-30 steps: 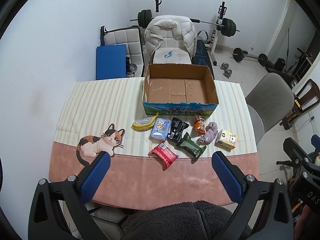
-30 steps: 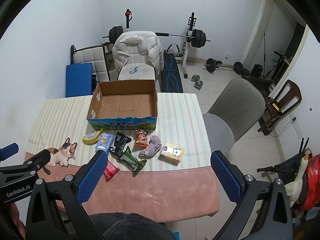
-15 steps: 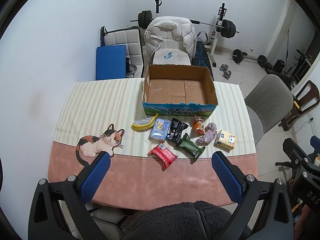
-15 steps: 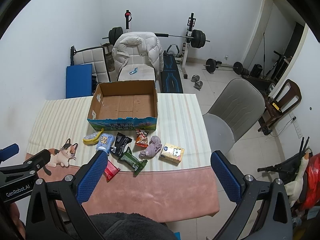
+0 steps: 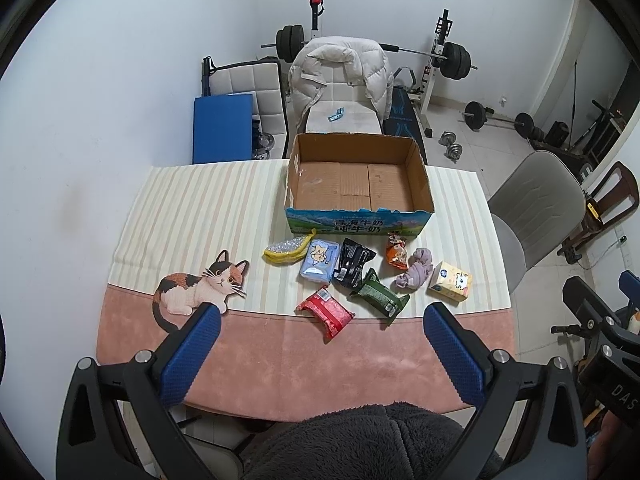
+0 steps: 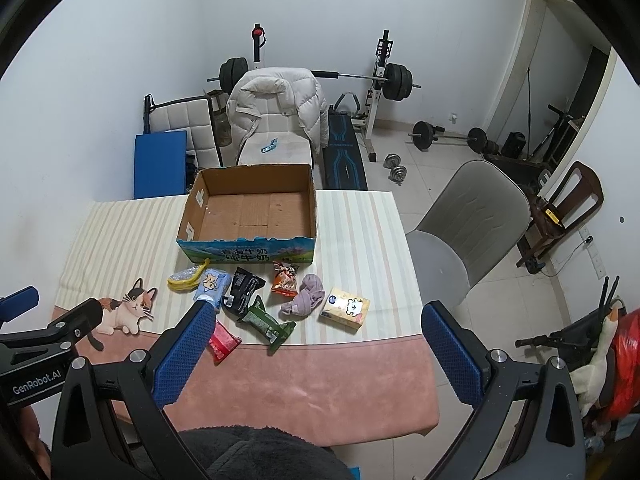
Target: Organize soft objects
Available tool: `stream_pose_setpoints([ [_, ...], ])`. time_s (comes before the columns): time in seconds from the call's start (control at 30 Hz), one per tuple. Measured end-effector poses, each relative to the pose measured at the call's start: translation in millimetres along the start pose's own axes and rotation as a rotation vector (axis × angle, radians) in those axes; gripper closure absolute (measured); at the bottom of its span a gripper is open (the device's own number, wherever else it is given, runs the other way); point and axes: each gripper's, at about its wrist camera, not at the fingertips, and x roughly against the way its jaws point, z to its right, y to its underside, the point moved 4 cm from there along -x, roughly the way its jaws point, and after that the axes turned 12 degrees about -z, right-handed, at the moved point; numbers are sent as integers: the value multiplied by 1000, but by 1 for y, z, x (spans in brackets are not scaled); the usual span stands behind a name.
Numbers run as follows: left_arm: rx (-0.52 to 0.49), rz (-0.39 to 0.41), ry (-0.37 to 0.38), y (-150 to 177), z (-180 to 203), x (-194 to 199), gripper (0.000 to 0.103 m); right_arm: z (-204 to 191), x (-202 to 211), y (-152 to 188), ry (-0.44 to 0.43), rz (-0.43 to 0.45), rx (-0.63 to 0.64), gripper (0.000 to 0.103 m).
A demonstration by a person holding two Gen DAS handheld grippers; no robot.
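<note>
1. Left tool [image 5: 318, 322] held high above the near edge of the desk [image 5: 280, 360], blue pads spread wide, nothing between them.
2. Right tool [image 6: 316, 322] likewise raised over the near edge, spread wide and empty.
3. Cardboard box [image 5: 356, 178] at the far middle of the desk, nothing inside.
4. Soft things clustered just in front of the box: yellow sponge [image 5: 288, 247], blue tissue pack [image 5: 319, 261], black packet [image 5: 353, 262], green packet [image 5: 378, 295], red packet [image 5: 326, 311], orange snack bag [image 5: 397, 253], purple sock [image 5: 416, 274], yellow tissue pack [image 5: 450, 282].
5. Task judged not yet started: every item outside the box.
6. Risk: black and green packets touching, blue pack just beside them; a wide-open descent likely to catch two at once or nudge a neighbour.
7. Risk: thin foil packets lying flat, so pads could slide over the top and miss.
8. Risk: sock limp and bunched; a pinch on a loose fold could leave the rest trailing and snagging the box wall.
9. Risk: red packet nearest the front, easy to knock toward the edge.
</note>
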Motion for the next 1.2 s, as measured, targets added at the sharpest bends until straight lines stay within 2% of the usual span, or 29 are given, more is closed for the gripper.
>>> stream_pose_setpoints([
  [0.5,6,6,-4,1,1,5,0,5,3,5,-28,15,2,0],
  [0.7,20,-16,-2,-2,-5,-10,0,5,-6,4,-64,28,5,0],
  [0.77,51,-54,-6,-10,-12,-33,0,4,-22,1,-64,17,20,0],
  [0.97,170,-306,51,-25,-35,-144,0,-7,-125,-8,-34,-121,119,0],
  [1.13,260,-464,103,-20,-42,-239,1,-18,-232,-5,-105,-279,202,0],
  [1.2,292,-530,129,-15,-39,-276,7,-29,-275,-2,-130,-343,252,0],
])
